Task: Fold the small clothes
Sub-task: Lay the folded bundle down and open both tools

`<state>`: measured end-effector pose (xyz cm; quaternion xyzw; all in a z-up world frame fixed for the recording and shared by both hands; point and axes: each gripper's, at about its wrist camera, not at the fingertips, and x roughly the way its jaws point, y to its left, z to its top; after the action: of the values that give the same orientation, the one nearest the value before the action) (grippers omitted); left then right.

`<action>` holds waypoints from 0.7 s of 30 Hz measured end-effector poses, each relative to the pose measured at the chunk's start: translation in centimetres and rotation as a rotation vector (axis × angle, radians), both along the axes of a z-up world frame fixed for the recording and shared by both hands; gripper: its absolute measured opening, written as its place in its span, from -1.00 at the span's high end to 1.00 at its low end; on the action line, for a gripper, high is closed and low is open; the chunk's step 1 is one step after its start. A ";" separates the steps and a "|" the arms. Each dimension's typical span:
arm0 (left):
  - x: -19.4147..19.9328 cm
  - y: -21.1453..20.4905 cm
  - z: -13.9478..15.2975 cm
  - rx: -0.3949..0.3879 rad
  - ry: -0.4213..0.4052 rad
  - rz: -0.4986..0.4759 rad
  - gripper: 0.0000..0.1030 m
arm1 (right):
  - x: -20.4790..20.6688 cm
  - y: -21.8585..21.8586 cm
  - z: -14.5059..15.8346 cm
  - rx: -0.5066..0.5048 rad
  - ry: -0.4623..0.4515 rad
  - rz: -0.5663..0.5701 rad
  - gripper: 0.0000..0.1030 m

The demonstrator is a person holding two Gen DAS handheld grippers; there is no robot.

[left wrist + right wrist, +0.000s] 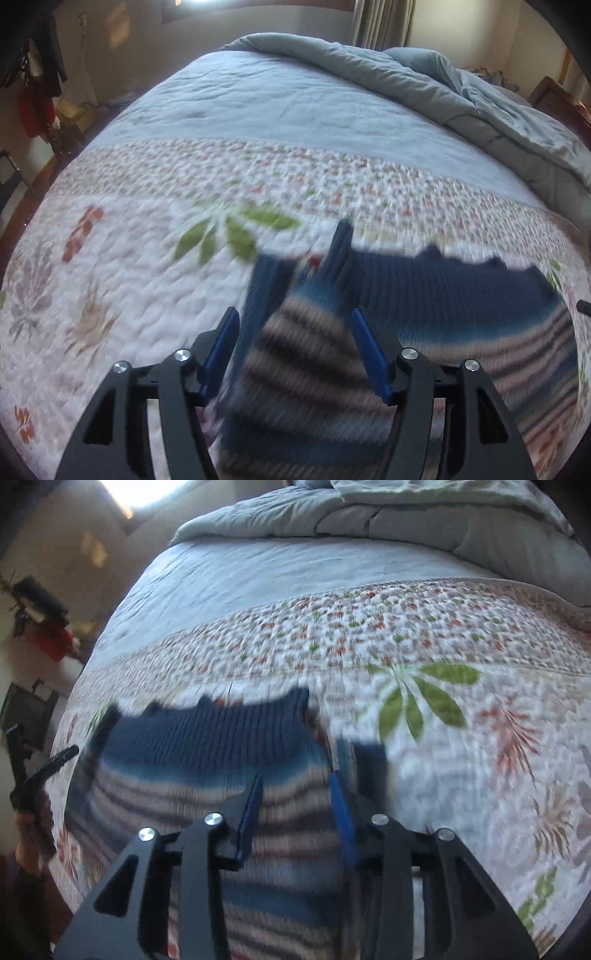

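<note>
Left wrist view: the left hand-held gripper [293, 326] occupies the lower centre of the frame with its jaws spread wide. A striped knit sweater [424, 295], navy at the top with grey, tan and blue bands below, fills the lower centre and lower right, lying on the floral quilt [129, 277] of the bed. A raised part of the sweater stands between the blue pads [221, 350]; whether they touch it cannot be determined because of blur. A grey comforter [424, 85] is bunched at the upper right.

Right wrist view: the right hand-held gripper [297, 792] sits at the lower centre, jaws apart with a narrower gap. The sweater [207, 738] spreads across the centre and lower left, passing under and between the pads; contact cannot be confirmed. The left hand-held gripper [44, 768] appears at the left edge, just beside the sweater's edge. The quilt [461, 757] covers the right half
</note>
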<state>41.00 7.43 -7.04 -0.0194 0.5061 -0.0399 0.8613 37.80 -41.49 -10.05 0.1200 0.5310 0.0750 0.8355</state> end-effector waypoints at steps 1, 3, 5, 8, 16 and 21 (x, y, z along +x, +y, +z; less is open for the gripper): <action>-2.2 1.1 0.1 -0.002 0.001 -0.006 -0.24 | -2.2 -0.3 0.3 -0.006 -0.004 0.020 0.13; -5.5 3.0 0.0 -0.004 0.007 -0.003 -0.26 | -5.8 -0.9 0.4 0.008 0.002 0.039 0.03; -7.7 4.4 -0.5 -0.015 0.016 0.016 -0.26 | -9.2 -1.4 -0.6 0.048 0.035 0.054 0.00; -10.2 5.4 -1.4 -0.059 0.031 0.029 -0.26 | -11.8 -1.5 -2.2 0.080 0.062 0.060 -0.02; -12.4 3.8 -3.4 -0.112 0.069 0.039 -0.27 | -12.9 0.1 -5.2 0.191 0.097 0.071 0.20; -12.0 3.2 -3.4 -0.052 0.089 0.041 0.03 | -13.1 1.5 -4.4 0.114 0.092 0.119 0.69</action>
<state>28.99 10.67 -10.47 -0.0540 0.5421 -0.0346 0.8378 24.74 -39.99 -14.44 0.1389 0.5698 0.1493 0.7961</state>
